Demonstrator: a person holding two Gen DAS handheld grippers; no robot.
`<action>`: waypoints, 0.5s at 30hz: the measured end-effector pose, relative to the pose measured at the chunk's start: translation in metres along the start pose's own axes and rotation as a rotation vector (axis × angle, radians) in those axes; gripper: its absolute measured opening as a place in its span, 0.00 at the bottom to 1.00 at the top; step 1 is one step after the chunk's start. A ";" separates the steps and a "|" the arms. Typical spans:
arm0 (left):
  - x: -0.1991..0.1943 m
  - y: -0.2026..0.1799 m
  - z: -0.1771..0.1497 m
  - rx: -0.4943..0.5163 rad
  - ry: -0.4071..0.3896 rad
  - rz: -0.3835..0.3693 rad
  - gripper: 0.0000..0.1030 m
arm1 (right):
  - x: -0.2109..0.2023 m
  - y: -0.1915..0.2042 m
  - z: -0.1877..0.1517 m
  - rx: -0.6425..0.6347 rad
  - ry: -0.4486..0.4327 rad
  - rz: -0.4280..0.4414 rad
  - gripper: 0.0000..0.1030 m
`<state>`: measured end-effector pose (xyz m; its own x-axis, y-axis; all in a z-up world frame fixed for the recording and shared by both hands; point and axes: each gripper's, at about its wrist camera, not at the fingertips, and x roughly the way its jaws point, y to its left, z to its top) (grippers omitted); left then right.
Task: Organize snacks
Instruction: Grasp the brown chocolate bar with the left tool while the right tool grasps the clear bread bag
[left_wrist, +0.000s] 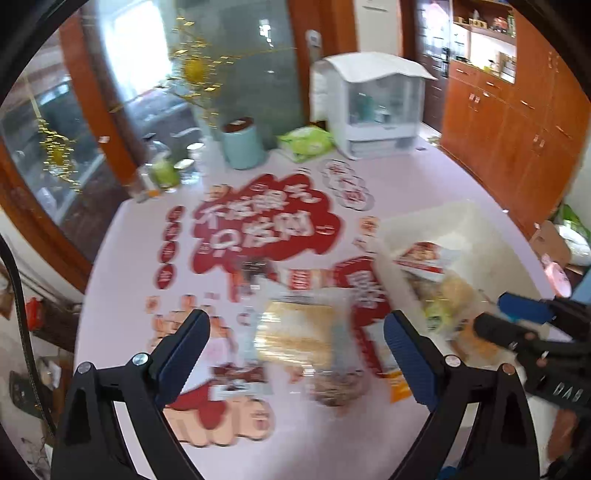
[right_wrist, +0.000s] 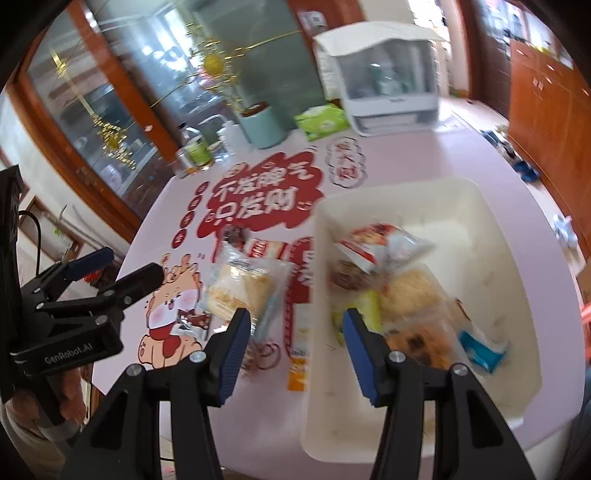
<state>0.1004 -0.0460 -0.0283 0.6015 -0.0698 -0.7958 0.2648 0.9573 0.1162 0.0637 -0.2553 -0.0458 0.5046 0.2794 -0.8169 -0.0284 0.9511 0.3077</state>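
A white bin stands on the pink table and holds several wrapped snacks, among them a red-and-white packet and a blue packet. Left of the bin a clear-wrapped cake, an orange sachet and a small brown packet lie on the table. My right gripper hangs open above the bin's left wall, holding nothing. My left gripper is open over the clear-wrapped cake and does not touch it. The bin lies to its right.
At the table's far side stand a white box-like appliance, a mint-green pot, a green wipes pack and small bottles. Wooden cabinets line the right. A person's hand holds the left gripper.
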 end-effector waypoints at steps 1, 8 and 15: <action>-0.001 0.012 -0.001 0.005 -0.005 0.015 0.92 | 0.002 0.006 0.003 -0.015 -0.003 0.004 0.51; 0.006 0.069 -0.013 0.090 0.020 0.000 0.92 | 0.025 0.059 0.026 -0.177 -0.022 0.031 0.66; 0.054 0.097 -0.041 0.253 0.103 -0.116 0.92 | 0.084 0.095 0.041 -0.374 0.034 0.050 0.76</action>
<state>0.1272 0.0549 -0.0843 0.4795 -0.1334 -0.8673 0.5149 0.8432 0.1550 0.1384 -0.1472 -0.0654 0.4662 0.3248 -0.8229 -0.3684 0.9170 0.1532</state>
